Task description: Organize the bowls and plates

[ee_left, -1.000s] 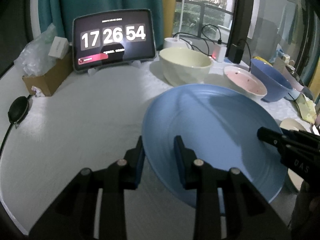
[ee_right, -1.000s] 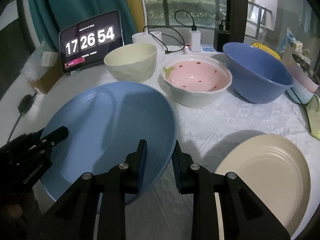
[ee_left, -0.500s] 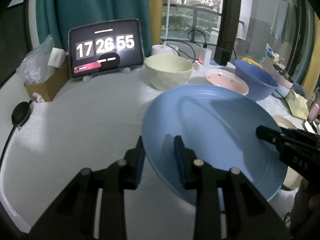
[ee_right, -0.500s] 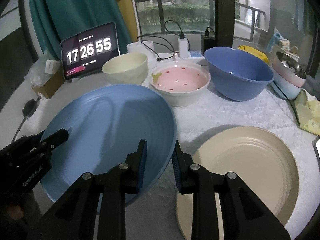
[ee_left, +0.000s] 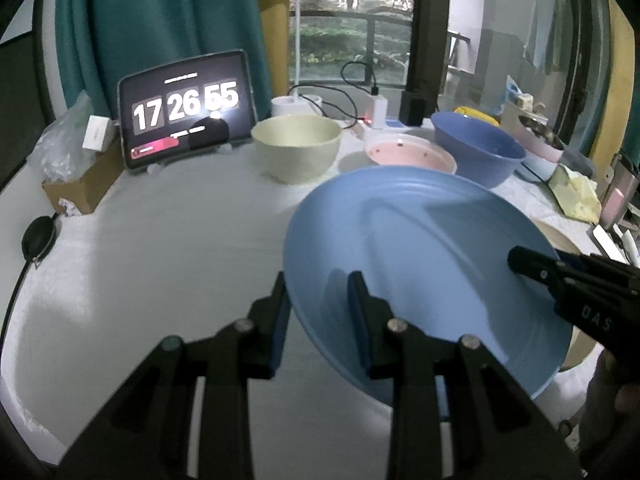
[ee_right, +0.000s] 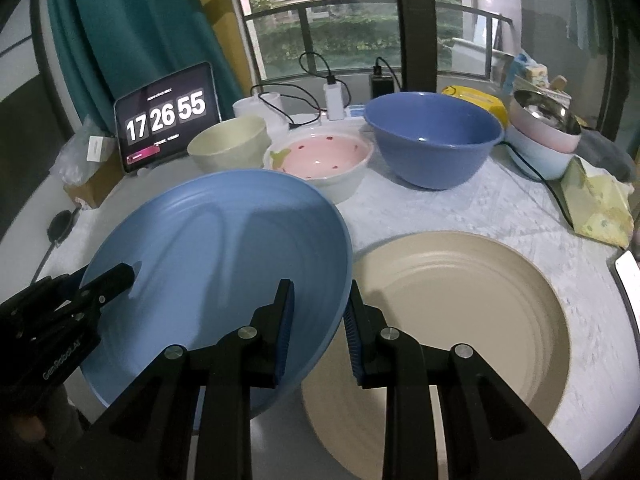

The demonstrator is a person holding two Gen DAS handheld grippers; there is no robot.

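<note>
While we hold the blue plate (ee_right: 216, 256) off the counter (ee_left: 160, 240), both grippers pinch its smooth, ridged rim from opposite sides. Our left gripper (ee_left: 318, 300) has its jaws clenched on the plate's left edge, our right gripper (ee_right: 320, 304) on its right edge, ribbed blue pads pressing either face. Just beside the plate's right edge, a round beige plate (ee_right: 460, 304) lies flat on the white textured cloth. Behind them we see a matte cream bowl (ee_right: 228, 148), a glossy pink bowl with red spots (ee_right: 320, 156) and a deep blue bowl (ee_right: 432, 140) in a row. A tablet clock (ee_left: 184, 108) stands at the back.
</note>
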